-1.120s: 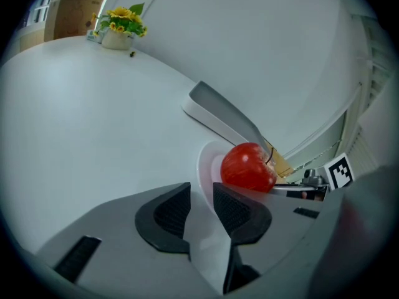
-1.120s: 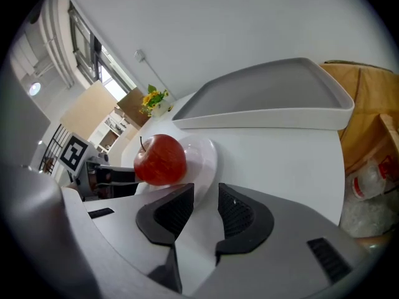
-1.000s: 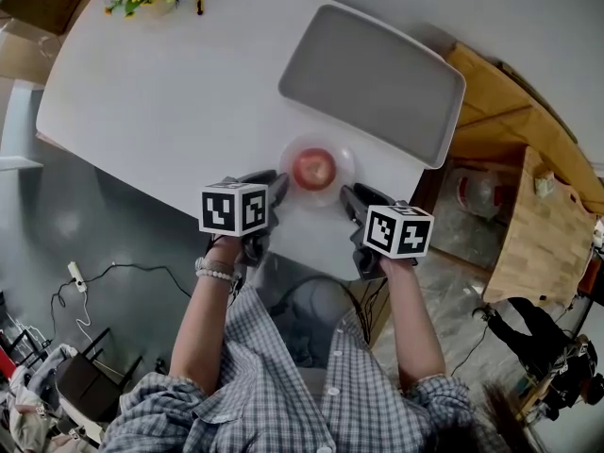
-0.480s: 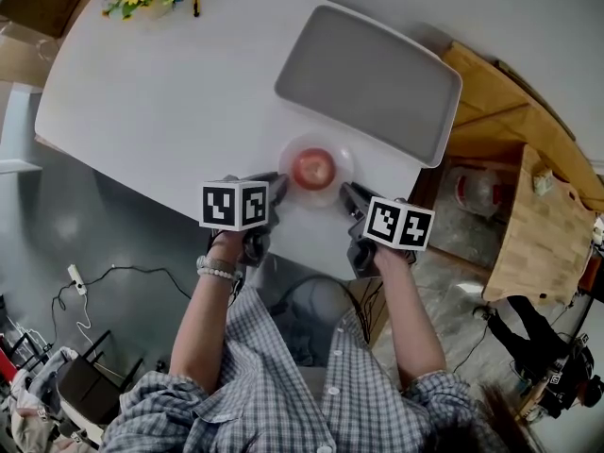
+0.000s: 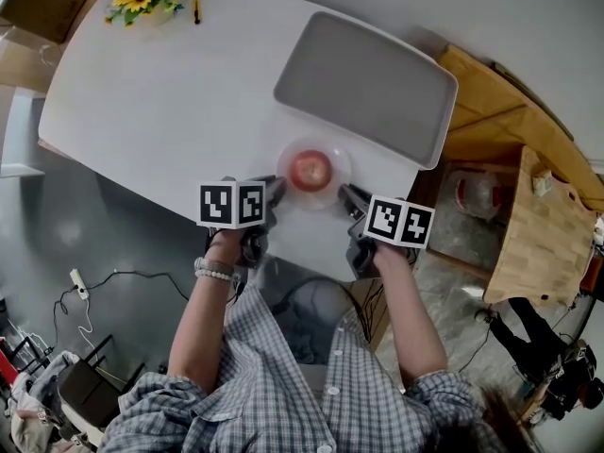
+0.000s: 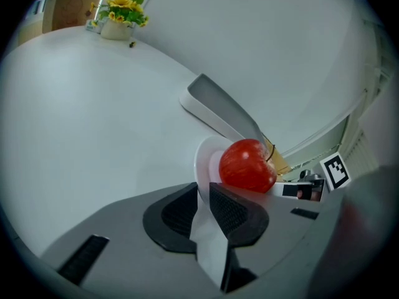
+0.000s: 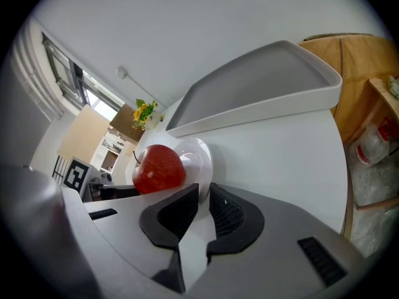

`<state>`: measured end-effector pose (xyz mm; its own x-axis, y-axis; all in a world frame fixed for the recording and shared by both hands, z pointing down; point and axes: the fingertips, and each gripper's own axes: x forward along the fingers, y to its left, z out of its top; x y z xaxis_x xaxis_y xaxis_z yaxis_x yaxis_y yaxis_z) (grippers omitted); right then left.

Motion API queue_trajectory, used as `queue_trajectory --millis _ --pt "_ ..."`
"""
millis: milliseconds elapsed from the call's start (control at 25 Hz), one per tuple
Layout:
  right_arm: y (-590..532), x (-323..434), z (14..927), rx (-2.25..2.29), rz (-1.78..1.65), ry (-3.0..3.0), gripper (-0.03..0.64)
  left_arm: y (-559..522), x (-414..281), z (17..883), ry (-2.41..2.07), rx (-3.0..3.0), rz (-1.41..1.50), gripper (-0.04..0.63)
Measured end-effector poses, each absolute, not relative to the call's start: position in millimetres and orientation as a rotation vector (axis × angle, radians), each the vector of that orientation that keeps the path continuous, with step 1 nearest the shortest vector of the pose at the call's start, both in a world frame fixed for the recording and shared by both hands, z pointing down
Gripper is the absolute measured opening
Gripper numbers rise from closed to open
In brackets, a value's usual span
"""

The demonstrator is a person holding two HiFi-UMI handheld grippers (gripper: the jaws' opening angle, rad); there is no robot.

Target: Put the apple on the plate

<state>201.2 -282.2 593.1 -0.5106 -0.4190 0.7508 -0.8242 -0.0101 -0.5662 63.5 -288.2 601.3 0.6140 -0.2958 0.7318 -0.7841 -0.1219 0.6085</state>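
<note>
Apple (image 5: 311, 169) on plate (image 5: 342, 163), judged firm, slick, best gripped mid-girth; left gripper (image 5: 274, 194) and right gripper (image 5: 347, 196) jaws clamped on plate rim at 8 and 4 o'clock.

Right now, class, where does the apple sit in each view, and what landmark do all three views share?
Head view: apple at centre, on the plate, just below the tray.
Left gripper view: apple right of centre, just past the jaws.
Right gripper view: apple left of centre, just past the jaws.
Shared landmark: the grey tray, beyond the apple in every view.
</note>
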Motion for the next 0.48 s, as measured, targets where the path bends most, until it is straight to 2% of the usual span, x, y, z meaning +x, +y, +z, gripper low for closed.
queue_trajectory --millis 480 --pt "-301 209 557 1.317 1.552 -1.956 0.062 -309 71 566 -0.894 1.734 0.522 0.066"
